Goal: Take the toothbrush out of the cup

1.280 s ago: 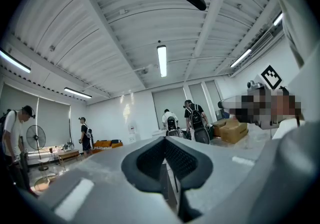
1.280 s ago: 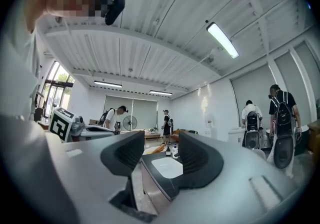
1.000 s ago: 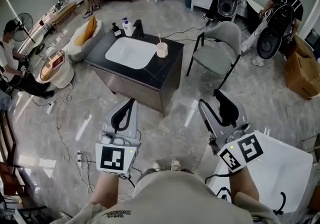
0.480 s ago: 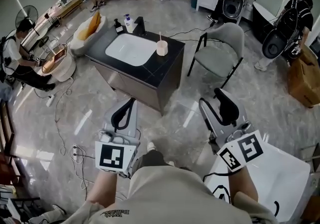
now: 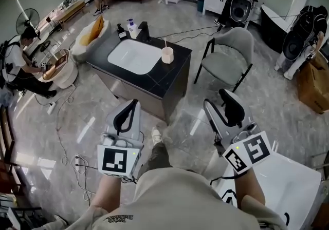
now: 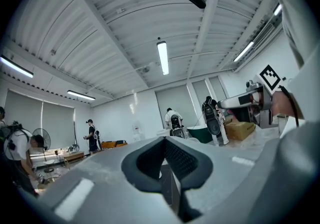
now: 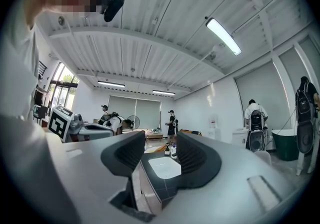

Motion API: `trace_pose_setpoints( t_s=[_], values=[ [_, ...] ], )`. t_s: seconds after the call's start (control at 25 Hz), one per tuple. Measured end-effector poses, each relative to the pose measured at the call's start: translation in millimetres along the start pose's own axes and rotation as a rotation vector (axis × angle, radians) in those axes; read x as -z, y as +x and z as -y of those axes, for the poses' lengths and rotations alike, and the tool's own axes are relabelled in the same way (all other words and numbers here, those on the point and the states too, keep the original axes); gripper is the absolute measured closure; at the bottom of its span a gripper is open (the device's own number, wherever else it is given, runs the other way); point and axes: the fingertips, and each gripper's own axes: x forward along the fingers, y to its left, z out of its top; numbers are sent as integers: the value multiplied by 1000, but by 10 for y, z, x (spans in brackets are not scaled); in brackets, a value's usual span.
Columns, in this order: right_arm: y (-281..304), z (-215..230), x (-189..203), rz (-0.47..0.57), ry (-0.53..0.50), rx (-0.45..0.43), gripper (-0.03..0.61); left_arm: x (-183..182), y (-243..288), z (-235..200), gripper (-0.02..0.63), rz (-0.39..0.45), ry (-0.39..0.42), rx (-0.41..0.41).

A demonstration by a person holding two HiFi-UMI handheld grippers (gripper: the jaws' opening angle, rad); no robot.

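Note:
A pale pink cup (image 5: 167, 54) stands on the right part of a black sink counter (image 5: 175, 72), beside the white basin (image 5: 133, 56). A thin toothbrush (image 5: 165, 43) sticks upright out of the cup. Both grippers hang well short of the counter, over the floor. My left gripper (image 5: 134, 103) has its tips together and holds nothing; its pads (image 6: 150, 163) fill the left gripper view. My right gripper (image 5: 216, 99) is open and empty. Between its pads (image 7: 197, 160) the basin (image 7: 164, 166) shows far off. The cup is not discernible in either gripper view.
A grey chair (image 5: 226, 54) stands right of the counter. Bottles (image 5: 128, 26) and a black faucet (image 5: 143, 29) line the counter's back. A white tub (image 5: 288, 177) lies at lower right. Cables (image 5: 67, 136) trail on the floor at left. People work around the room's edges.
The view has moved a little toward the counter, and a foot has stepped forward between the grippers. Both grippers keep their pose and jaw states.

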Motion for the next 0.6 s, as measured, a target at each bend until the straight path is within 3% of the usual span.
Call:
trace_pose_setpoints(
  t_s=[0.16,0.6],
  values=[
    [322,139,56,-14,9,5,377,45,238,-189,612,0,21,7],
    [1515,459,238,-80,2,8,379,271,1234,-907,612,-23,-49,47]
  ],
)
